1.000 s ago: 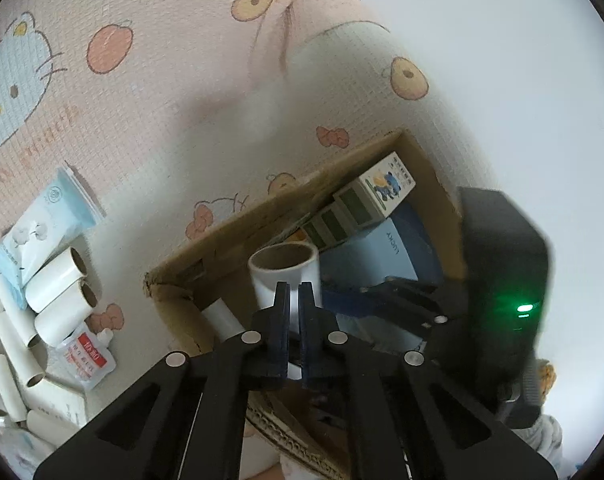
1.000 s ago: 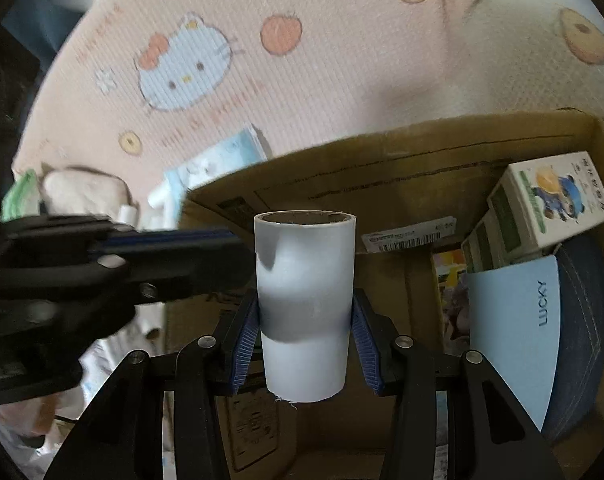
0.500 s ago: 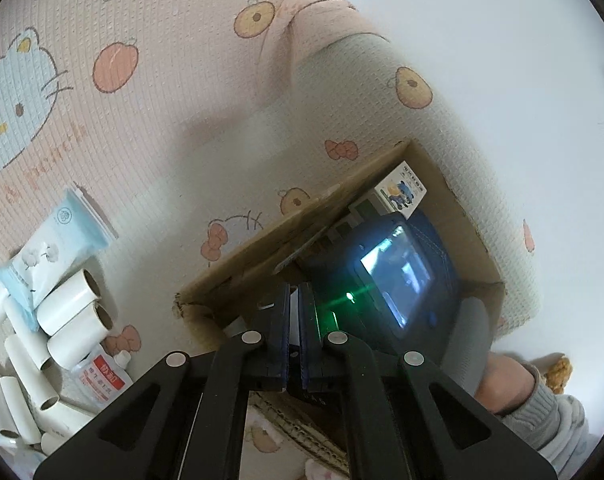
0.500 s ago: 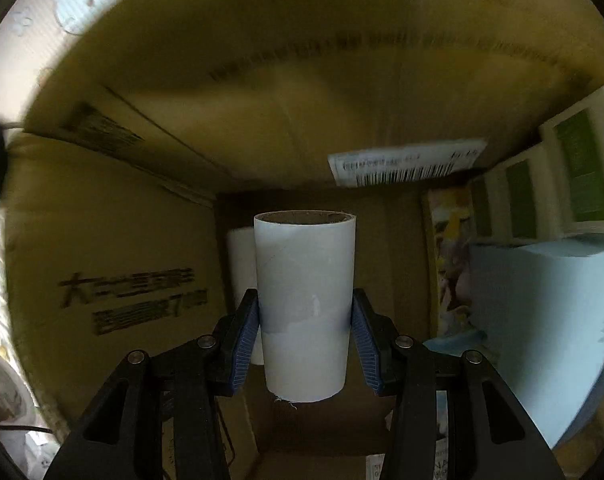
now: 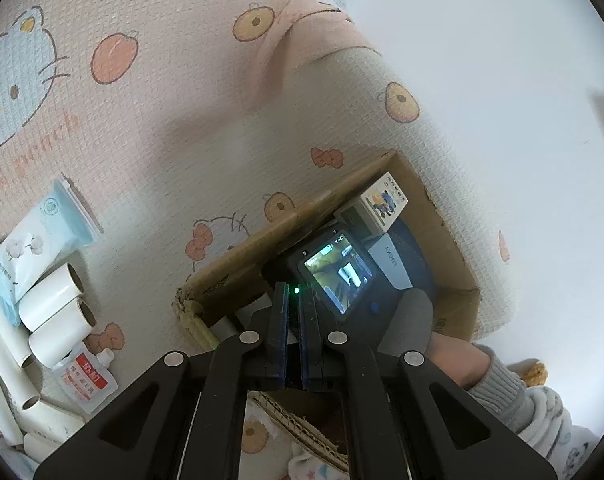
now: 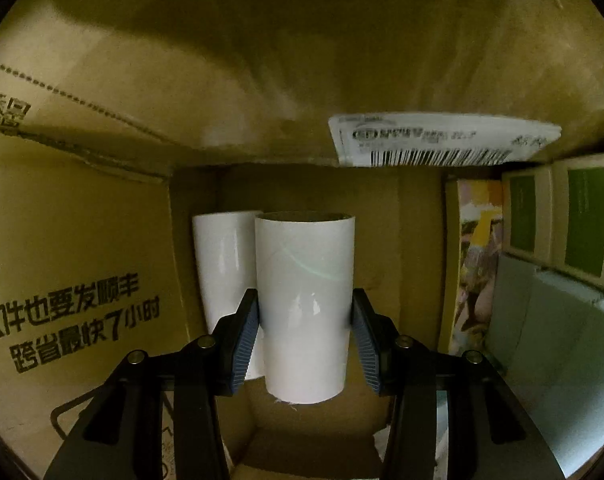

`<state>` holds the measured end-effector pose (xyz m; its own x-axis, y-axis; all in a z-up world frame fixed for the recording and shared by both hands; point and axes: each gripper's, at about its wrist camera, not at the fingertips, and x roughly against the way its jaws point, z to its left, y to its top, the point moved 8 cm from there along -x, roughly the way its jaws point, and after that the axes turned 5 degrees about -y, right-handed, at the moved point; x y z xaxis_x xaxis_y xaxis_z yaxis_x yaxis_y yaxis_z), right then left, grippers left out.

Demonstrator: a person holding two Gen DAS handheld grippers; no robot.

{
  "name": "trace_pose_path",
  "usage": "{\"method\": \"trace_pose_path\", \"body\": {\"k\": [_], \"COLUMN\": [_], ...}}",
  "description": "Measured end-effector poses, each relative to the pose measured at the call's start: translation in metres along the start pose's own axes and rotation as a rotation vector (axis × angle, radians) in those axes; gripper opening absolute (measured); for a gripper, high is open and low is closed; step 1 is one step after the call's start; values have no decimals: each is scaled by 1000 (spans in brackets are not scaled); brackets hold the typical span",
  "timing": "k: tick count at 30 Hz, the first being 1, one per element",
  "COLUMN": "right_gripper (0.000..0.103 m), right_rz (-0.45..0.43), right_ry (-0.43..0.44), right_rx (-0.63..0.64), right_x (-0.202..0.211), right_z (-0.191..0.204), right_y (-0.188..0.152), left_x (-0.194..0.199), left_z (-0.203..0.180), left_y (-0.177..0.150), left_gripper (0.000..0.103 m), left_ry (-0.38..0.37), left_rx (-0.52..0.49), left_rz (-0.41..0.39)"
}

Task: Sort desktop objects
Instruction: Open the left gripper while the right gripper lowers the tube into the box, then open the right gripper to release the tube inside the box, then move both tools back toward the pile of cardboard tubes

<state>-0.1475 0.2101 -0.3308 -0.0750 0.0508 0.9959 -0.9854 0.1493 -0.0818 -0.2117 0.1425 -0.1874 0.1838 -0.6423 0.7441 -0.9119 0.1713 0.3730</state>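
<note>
My right gripper is shut on a white paper roll and points down deep inside the cardboard box. A second white roll stands on the box floor just left of the held one. In the left wrist view, the right gripper's body with its lit screen sits inside the box. My left gripper hovers shut and empty above the box's near-left corner. Several more white rolls lie on the mat at the left.
Green-and-white cartons and a pale blue package fill the box's right side. On the patterned mat lie a blue wipes pack and a small red-labelled bottle. A sleeved hand holds the right gripper.
The right gripper has sunk with the roll from above the box rim to deep inside it, beside the standing roll. The left gripper has stayed nearly still.
</note>
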Motion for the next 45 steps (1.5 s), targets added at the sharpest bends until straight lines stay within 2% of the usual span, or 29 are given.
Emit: {"method": "trace_pose_path", "body": {"k": [7, 13, 26, 31, 33, 36, 45], "right_gripper": [42, 43, 43, 43, 43, 43, 43], "right_rz": [-16, -47, -279, -344, -364, -390, -449], "right_ry": [23, 32, -59, -154, -174, -179, -232], "right_rx": [4, 1, 29, 99, 117, 140, 192], "right_x": [2, 21, 128, 154, 165, 175, 188], "right_z": [-4, -6, 19, 13, 34, 48, 74], "right_y": [0, -4, -42, -60, -52, -63, -87], "left_x": [-1, 0, 19, 31, 35, 44, 77], "left_z": [-1, -7, -22, -27, -27, -20, 30], "left_y": [-2, -5, -21, -39, -47, -61, -114], "left_gripper": [5, 5, 5, 5, 4, 4, 4], "left_ry": [-9, 3, 46, 63, 65, 72, 134], "left_rx": [-1, -14, -27, -42, -40, -24, 75], "left_rz": [12, -2, -54, -73, -78, -91, -148]}}
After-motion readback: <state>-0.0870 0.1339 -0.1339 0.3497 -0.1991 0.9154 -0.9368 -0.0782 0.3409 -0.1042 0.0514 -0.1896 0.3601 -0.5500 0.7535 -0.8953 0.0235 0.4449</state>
